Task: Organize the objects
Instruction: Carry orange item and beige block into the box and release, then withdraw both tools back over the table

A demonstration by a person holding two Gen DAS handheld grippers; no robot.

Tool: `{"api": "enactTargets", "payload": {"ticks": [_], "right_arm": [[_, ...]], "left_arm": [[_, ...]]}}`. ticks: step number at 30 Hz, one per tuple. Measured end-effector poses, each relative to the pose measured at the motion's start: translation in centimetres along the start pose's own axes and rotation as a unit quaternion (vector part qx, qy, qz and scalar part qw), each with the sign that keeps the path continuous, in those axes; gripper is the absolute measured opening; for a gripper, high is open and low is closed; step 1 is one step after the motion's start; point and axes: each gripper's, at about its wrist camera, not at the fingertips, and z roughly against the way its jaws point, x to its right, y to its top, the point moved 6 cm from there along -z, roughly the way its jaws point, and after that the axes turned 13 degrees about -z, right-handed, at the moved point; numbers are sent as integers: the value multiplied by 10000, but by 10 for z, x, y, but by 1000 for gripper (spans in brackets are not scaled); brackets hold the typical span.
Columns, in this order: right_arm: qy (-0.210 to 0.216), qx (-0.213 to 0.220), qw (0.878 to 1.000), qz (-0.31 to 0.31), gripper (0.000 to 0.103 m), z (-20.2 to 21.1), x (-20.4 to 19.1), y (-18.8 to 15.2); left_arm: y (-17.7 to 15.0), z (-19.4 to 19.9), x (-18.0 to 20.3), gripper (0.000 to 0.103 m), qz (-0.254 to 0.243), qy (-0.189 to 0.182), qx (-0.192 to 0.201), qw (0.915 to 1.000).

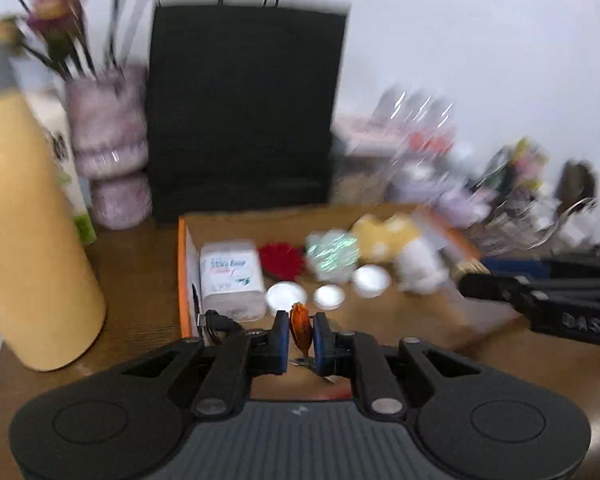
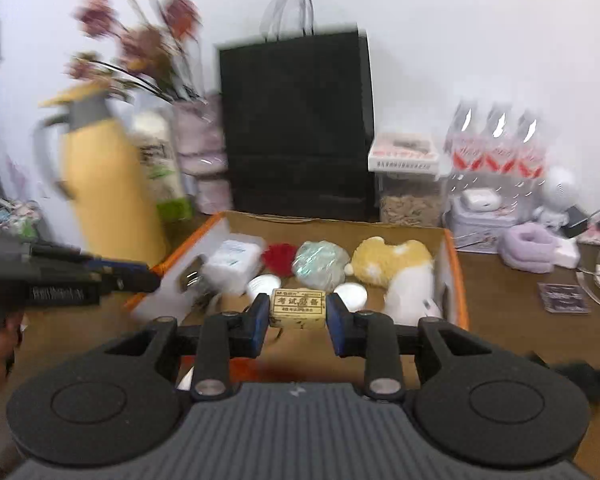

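My left gripper [image 1: 301, 334] is shut on a small amber-orange object [image 1: 300, 330], held edge-on between the blue pads above the near edge of the cardboard box [image 1: 236, 226]. My right gripper [image 2: 298, 312] is shut on a small tan box with printed characters [image 2: 298, 307], above the same cardboard box [image 2: 454, 264]. Inside lie a white packet [image 2: 234, 258], a red flower [image 2: 278, 258], an iridescent wrapped ball [image 2: 320, 262], a yellow-and-white plush toy [image 2: 396, 268] and several white round lids [image 1: 330, 295]. The right gripper shows at the right edge of the left wrist view [image 1: 466, 278]; the left gripper shows at the left of the right wrist view [image 2: 152, 278].
A black paper bag [image 2: 296, 124] stands behind the box. A yellow flask [image 2: 108, 184], a tall carton [image 2: 160, 164] and a pink vase with flowers [image 1: 108, 136] stand to the left. Clear bottles [image 2: 496, 148], containers, a tin and a purple plush ring [image 2: 528, 248] crowd the right of the wooden table [image 2: 500, 292].
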Motion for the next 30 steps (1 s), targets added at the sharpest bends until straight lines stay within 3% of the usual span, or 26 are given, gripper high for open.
{"api": "enactTargets", "payload": {"ticks": [3, 6, 7, 8, 9, 10, 14, 18, 21, 23, 28, 29, 30], "right_arm": [[-382, -513, 9979, -62, 31, -67, 4, 1], [-508, -915, 9945, 77, 31, -101, 0, -16], [-560, -970, 9937, 85, 39, -108, 1, -20], [-634, -1020, 9928, 44, 47, -113, 3, -22], [-624, -1008, 9929, -13, 60, -114, 5, -24], [-560, -954, 9938, -87, 64, -112, 5, -23], [-334, -626, 9972, -252, 67, -80, 5, -8], [-296, -167, 9994, 1, 76, -30, -1, 4], [-256, 127, 9993, 239, 81, 16, -5, -8], [-150, 330, 9988, 336, 85, 49, -7, -26], [155, 394, 9985, 350, 92, 125, -6, -99], [178, 415, 9983, 369, 94, 138, -6, -113], [140, 463, 9981, 387, 103, 153, -5, -129]], "left_arm": [[3, -49, -9, 11, 61, -108, -505, 9986], [-1, -77, -13, 12, 4, -73, -771, 9970], [-2, -82, -16, 17, 31, -18, -788, 9969], [-3, -84, -19, 30, 84, -2, -793, 9968], [-4, -84, -20, 36, 124, -14, -771, 9969], [-4, -82, -22, 43, 158, -4, -708, 9974], [5, -60, -22, 43, 132, 50, -496, 9987], [13, -10, -12, 44, 16, 215, -166, 9996], [6, 42, 7, 54, -249, 330, 218, 9989], [-7, 78, 25, 61, -432, 295, 542, 9972], [-69, 156, 70, 66, -603, 307, 893, 9937], [-84, 170, 79, 74, -584, 230, 974, 9933], [-100, 181, 86, 80, -504, 73, 1064, 9930]]}}
